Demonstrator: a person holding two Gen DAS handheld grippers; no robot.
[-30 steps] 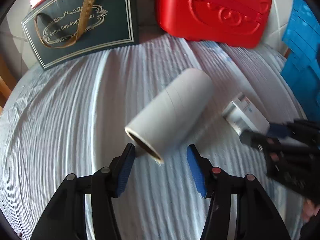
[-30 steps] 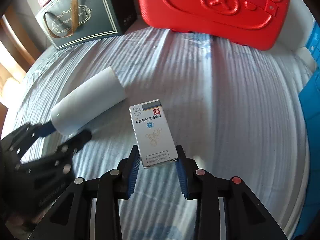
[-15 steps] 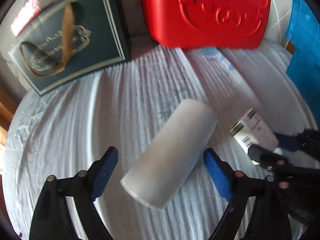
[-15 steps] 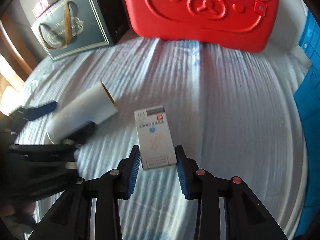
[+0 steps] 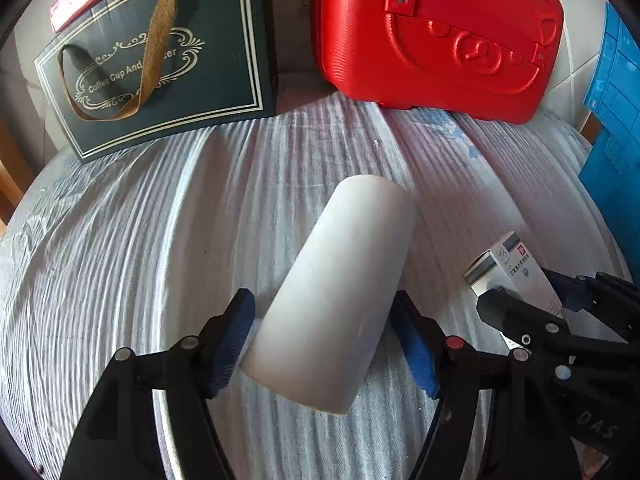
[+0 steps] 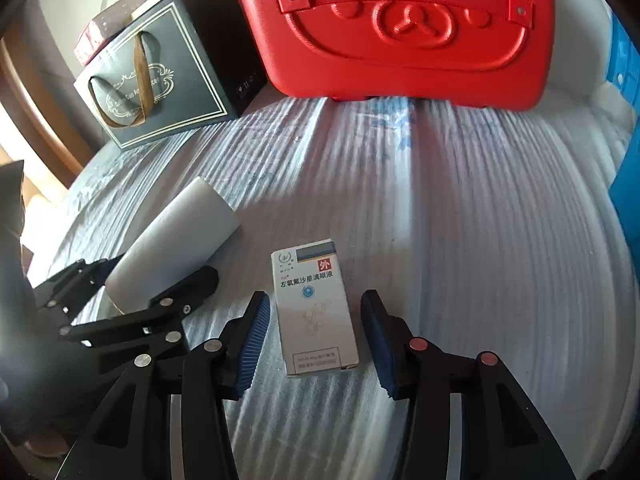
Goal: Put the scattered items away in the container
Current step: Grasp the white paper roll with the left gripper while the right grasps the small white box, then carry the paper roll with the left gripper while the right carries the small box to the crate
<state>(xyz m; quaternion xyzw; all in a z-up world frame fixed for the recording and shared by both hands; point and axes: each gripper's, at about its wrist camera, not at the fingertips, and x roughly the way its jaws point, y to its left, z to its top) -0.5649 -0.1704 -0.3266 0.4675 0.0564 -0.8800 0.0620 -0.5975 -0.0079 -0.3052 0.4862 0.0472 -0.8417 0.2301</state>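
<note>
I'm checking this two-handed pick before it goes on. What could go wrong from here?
1. The right gripper has just been opening; the box lies between its pads with a gap on both sides, so lifting now would leave it on the cloth.
2. The left gripper, just closing, straddles the roll near one end; the roll may tip or slide out.
3. The grippers sit close together and may collide.

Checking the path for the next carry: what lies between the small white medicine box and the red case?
Nothing: in the right wrist view, only bare striped bedsheet runs from the medicine box up to the red case.
</note>
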